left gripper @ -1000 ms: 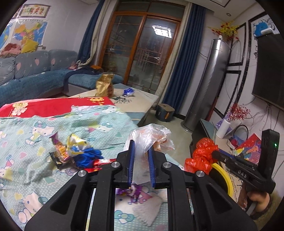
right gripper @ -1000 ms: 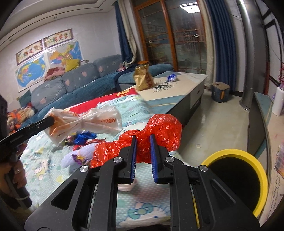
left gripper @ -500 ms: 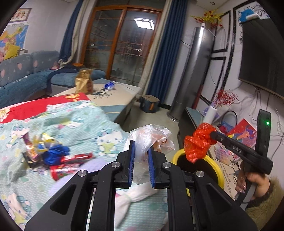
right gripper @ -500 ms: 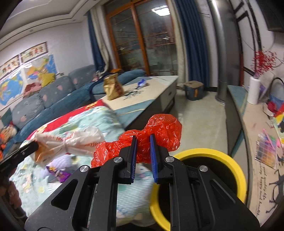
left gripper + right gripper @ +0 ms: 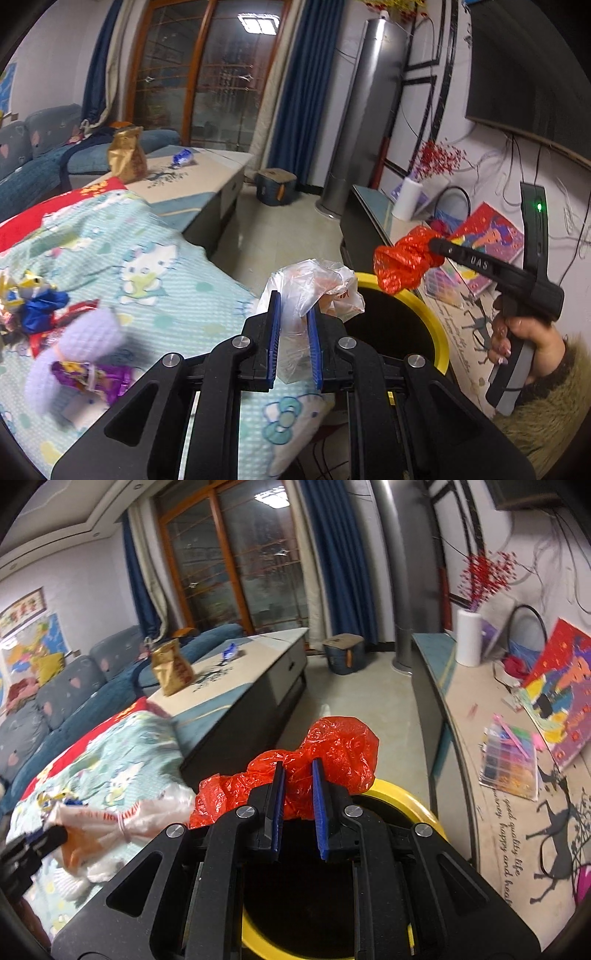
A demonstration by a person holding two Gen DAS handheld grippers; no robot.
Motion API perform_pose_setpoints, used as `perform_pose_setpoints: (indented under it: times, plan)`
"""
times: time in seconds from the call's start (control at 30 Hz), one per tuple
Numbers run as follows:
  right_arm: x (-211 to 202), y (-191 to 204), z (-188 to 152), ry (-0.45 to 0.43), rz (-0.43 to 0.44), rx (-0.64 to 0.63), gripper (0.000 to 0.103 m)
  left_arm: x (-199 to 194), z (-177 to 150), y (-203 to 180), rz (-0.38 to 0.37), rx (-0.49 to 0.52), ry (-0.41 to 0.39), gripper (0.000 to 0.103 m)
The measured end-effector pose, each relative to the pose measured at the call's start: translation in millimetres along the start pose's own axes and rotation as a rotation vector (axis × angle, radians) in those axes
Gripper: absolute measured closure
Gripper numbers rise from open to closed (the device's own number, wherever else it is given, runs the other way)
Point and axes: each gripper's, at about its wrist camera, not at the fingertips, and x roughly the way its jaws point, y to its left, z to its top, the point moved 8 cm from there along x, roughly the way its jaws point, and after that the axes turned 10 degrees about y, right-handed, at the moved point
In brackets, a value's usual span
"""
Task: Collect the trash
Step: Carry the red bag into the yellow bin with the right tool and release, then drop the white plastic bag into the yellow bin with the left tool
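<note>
The left gripper (image 5: 293,314) pinches a thin, translucent plastic bag (image 5: 314,284), crinkled and whitish with orange print, held at the near rim of a round bin (image 5: 436,321) with a glossy yellow rim and dark inside. The right gripper (image 5: 298,775) clamps a crumpled red plastic bag (image 5: 332,749), shiny and wrinkled, bunched above the same bin (image 5: 402,794). To the left lies a bed cover (image 5: 147,266), pale teal with cartoon cats, carrying foil wrappers (image 5: 40,306) in blue, gold and red and a fuzzy lilac item (image 5: 85,339), blurred.
</note>
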Motion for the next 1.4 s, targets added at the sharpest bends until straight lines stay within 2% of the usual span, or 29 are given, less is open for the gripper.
perform_pose_setpoints:
  times: [0.33, 0.47, 0.5, 0.53, 0.57, 0.63, 0.73, 0.97, 1.2, 1.4]
  plan:
    - [10, -36, -3, 0.021, -0.009, 0.097, 0.093, 38, -18, -41, -0.038, 0.071, 0.076, 0.089]
    - [20, -42, -9, 0.054, 0.005, 0.127, 0.082, 54, -31, -58, -0.074, 0.09, 0.121, 0.088]
    - [22, -43, -10, 0.06, 0.005, 0.134, 0.075, 59, -35, -62, -0.09, 0.094, 0.137, 0.084]
    - [25, -44, -12, 0.071, 0.003, 0.143, 0.067, 61, -38, -64, -0.1, 0.096, 0.142, 0.073]
    - [26, -46, -13, 0.078, 0.001, 0.148, 0.065, 62, -40, -67, -0.11, 0.098, 0.141, 0.065]
    - [30, -48, -16, 0.092, -0.015, 0.153, 0.062, 61, -42, -68, -0.123, 0.091, 0.123, 0.027]
    - [28, -49, -17, 0.087, -0.035, 0.148, 0.056, 50, -40, -64, -0.109, 0.09, 0.068, 0.007]
    - [21, -23, -17, 0.067, -0.01, 0.092, 0.052, 20, -30, -30, -0.009, 0.043, -0.018, 0.007]
    - [14, 24, -22, 0.073, 0.06, 0.004, 0.045, -10, -21, 9, 0.068, -0.034, -0.08, 0.007]
    - [9, 71, -32, 0.093, 0.131, -0.08, 0.043, -36, -15, 43, 0.165, -0.072, -0.138, 0.007]
